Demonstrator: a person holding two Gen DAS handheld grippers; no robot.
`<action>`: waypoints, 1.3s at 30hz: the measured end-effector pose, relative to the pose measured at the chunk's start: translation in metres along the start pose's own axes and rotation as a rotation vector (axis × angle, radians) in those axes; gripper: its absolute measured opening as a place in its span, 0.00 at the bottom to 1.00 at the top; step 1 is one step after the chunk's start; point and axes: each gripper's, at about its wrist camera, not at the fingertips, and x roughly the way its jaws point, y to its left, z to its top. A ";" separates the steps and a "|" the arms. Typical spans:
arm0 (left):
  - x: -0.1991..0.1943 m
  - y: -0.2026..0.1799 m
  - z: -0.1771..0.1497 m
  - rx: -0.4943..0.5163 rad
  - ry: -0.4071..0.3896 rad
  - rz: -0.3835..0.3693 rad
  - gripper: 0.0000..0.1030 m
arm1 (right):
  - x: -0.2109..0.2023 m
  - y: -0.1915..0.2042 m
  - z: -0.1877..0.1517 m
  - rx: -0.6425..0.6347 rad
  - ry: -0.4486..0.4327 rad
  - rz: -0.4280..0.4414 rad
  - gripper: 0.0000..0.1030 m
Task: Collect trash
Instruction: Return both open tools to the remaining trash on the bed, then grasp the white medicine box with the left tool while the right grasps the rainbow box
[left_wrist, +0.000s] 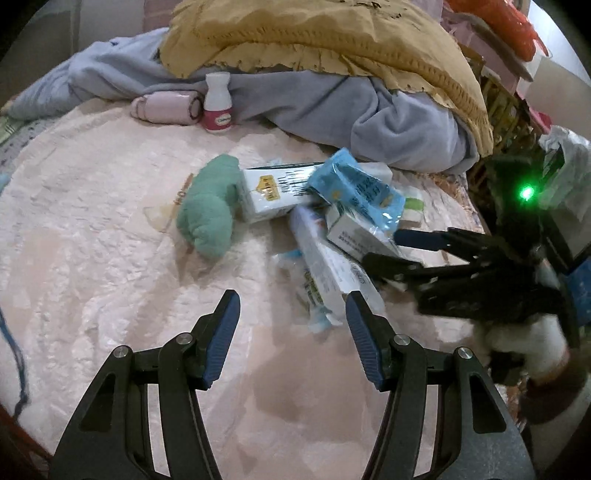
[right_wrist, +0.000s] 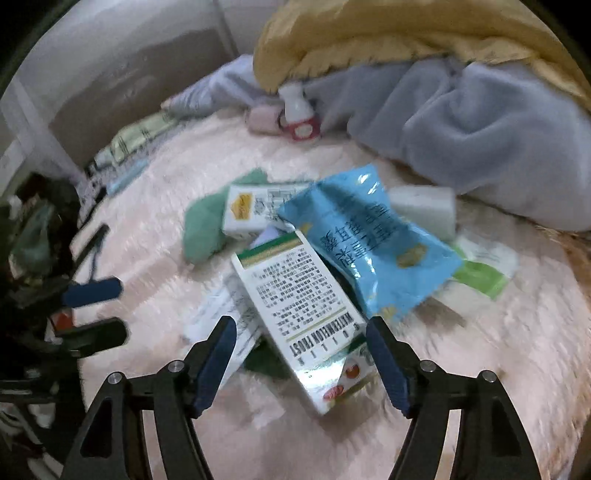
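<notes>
Several pieces of trash lie heaped at the middle of the pink fuzzy blanket (right_wrist: 517, 350): a white printed box (right_wrist: 295, 306) at the centre of the right wrist frame, a blue foil packet (right_wrist: 369, 243) draped over its upper right end, a second white box (right_wrist: 255, 210) behind, a long flat carton (left_wrist: 332, 269) and a green wad of cloth (left_wrist: 208, 206) to the left of the heap. The boxes look like empty cardboard, so probably light, stiff along the edges but easy to crush; the long sides seem the best place to pinch. The foil packet looks slick and floppy, likely to slide from the pads unless it is caught at a crumpled fold. The right gripper (right_wrist: 301, 332) stands about half open, its jaws either side of the printed box's near end, the pads apparently not pressing on it. The left gripper (left_wrist: 293, 306) is also about half open and empty, above bare blanket at the lower centre of its frame, the long carton just beside its right finger. A small white bottle (left_wrist: 218, 103) stands at the upper left by the grey bedding (left_wrist: 388, 110), well apart from the heap.
</notes>
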 end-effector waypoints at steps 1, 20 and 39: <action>0.004 -0.001 0.002 -0.001 0.006 -0.005 0.57 | 0.003 0.002 -0.001 -0.015 -0.008 -0.033 0.58; 0.013 0.005 0.010 0.005 0.025 0.019 0.57 | 0.008 0.007 0.004 -0.045 -0.006 -0.047 0.63; 0.075 -0.021 0.027 -0.055 0.086 -0.019 0.54 | -0.083 -0.044 -0.075 0.280 -0.011 -0.170 0.59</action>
